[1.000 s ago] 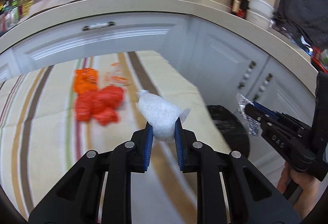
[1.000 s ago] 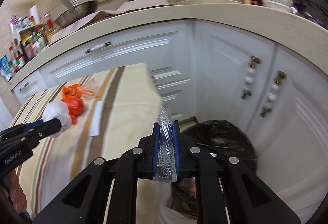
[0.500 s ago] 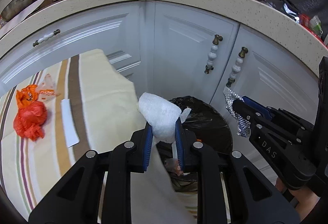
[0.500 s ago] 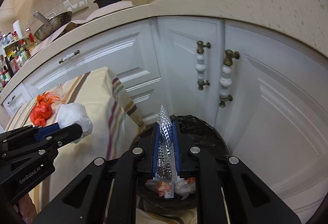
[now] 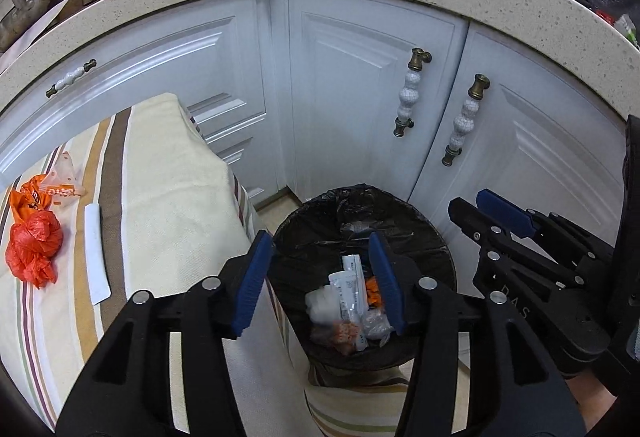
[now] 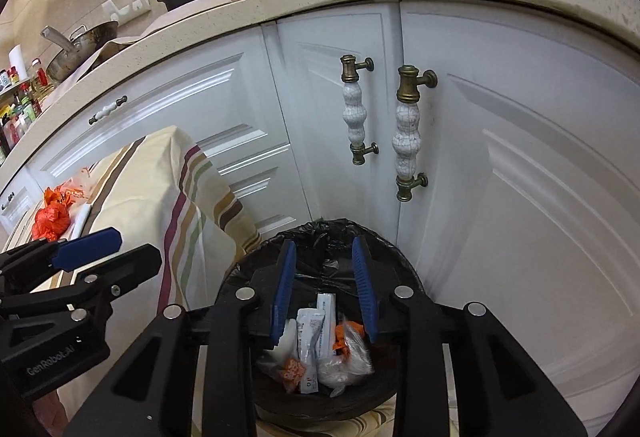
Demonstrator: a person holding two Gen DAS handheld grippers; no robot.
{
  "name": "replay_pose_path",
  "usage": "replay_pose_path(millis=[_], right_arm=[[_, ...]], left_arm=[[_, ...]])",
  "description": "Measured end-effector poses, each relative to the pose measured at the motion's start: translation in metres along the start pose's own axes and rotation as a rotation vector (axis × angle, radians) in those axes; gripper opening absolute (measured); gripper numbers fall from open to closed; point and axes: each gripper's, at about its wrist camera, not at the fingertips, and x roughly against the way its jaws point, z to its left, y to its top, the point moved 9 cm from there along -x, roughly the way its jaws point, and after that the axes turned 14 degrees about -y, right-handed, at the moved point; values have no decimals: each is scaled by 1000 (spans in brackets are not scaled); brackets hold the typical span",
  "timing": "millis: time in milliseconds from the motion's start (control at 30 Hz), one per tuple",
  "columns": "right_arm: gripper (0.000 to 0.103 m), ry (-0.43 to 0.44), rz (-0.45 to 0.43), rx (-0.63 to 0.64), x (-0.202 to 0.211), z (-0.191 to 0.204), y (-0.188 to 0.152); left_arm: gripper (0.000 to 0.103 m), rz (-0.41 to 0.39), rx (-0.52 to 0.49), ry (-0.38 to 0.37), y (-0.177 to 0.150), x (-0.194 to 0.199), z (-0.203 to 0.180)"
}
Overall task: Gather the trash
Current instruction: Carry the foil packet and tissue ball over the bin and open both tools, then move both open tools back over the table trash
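Both the left gripper (image 5: 320, 277) and right gripper (image 6: 325, 287) hang over the bin (image 5: 434, 237), fingers opening, empty. The orange bag (image 5: 34, 251) near the bench's far edge looks light and crumply; pinch its bunched middle.

Both tools are matte black plastic with angular, open-framed arms. The left gripper (image 5: 320, 277) carries ribbed blue pads (image 5: 252, 281) on the inner faces of its two fingers, and a round silver screw head sits behind each pad, with another farther back on each arm. The right gripper (image 6: 324, 287) is built alike: ribbed blue pads (image 6: 283, 291), silver screws behind them. Seen from the side, the left one's body bears pale "GenRobot.AI" lettering, the right one's "DAS"
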Motion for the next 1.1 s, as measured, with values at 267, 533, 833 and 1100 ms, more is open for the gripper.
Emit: replay_pose_path(millis=[267, 533, 833, 1100], right_arm=[[33, 31, -13, -1, 12, 19, 9], [35, 132, -59, 44, 38, 82, 27], [36, 244, -76, 142, 59, 170, 30], [36, 294, -42, 226, 60, 233, 20]], left_arm=[[52, -31, 13, 17, -1, 26, 20], [52, -77, 75, 101, -10, 76, 78], [52, -138, 188, 233, -29, 141, 163], [52, -158, 289, 309, -57, 177, 225]])
